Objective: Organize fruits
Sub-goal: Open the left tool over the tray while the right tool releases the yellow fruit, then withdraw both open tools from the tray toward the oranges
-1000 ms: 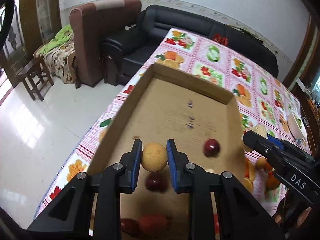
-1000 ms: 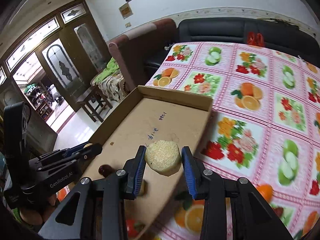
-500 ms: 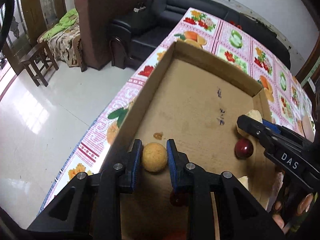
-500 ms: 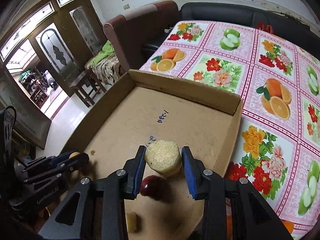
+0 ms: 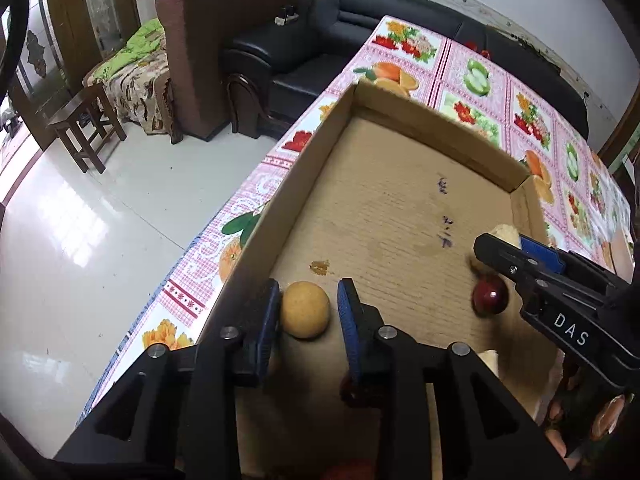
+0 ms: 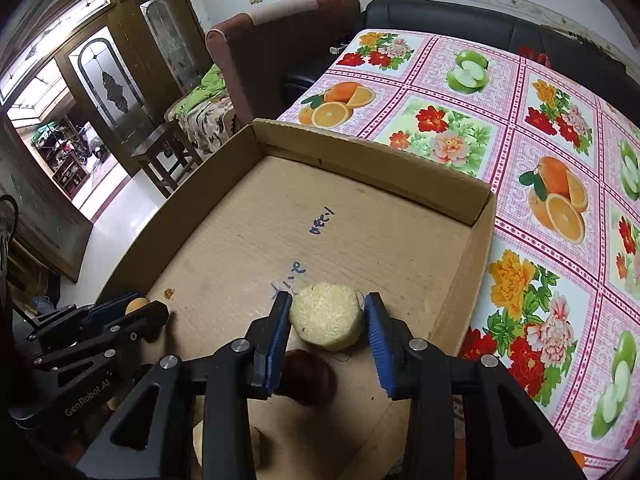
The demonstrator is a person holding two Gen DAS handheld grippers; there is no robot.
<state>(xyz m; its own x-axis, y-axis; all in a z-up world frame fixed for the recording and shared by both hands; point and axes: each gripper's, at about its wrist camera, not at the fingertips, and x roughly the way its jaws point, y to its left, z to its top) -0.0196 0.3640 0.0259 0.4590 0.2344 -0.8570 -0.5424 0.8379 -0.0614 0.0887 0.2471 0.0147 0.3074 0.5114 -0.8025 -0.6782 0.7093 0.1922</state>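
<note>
Sitting between the blue pads of the left gripper (image 5: 306,312) is a round yellow-tan fruit (image 5: 305,309), matte and finely speckled, resting on the floor of the cardboard box (image 5: 320,184) close to the box wall on that gripper's left. The jaws stand slightly wider than the fruit: a gap shows on the right pad's side, and whether the left pad touches it cannot be told.

Between the pads of the right gripper (image 6: 327,322) lies a pale, rough-surfaced flat piece with faceted edges (image 6: 326,322), cream-coloured and grainy on top. The jaws are parted here too; a sliver of space shows at each side, so it looks set on the box floor rather than pinched.

Just behind and below the right gripper's left finger sits a dark red fruit (image 6: 310,376), glossy and round. Further back towards that gripper's body are pale cut pieces (image 6: 200,440), partly hidden. Ahead of both grippers the box floor carries blue handwriting (image 6: 320,222) and a small orange-brown scrap (image 5: 320,268).

Under the box, the worktop (image 6: 540,140) wears a pink cloth printed with oranges, apples and flowers.
</note>
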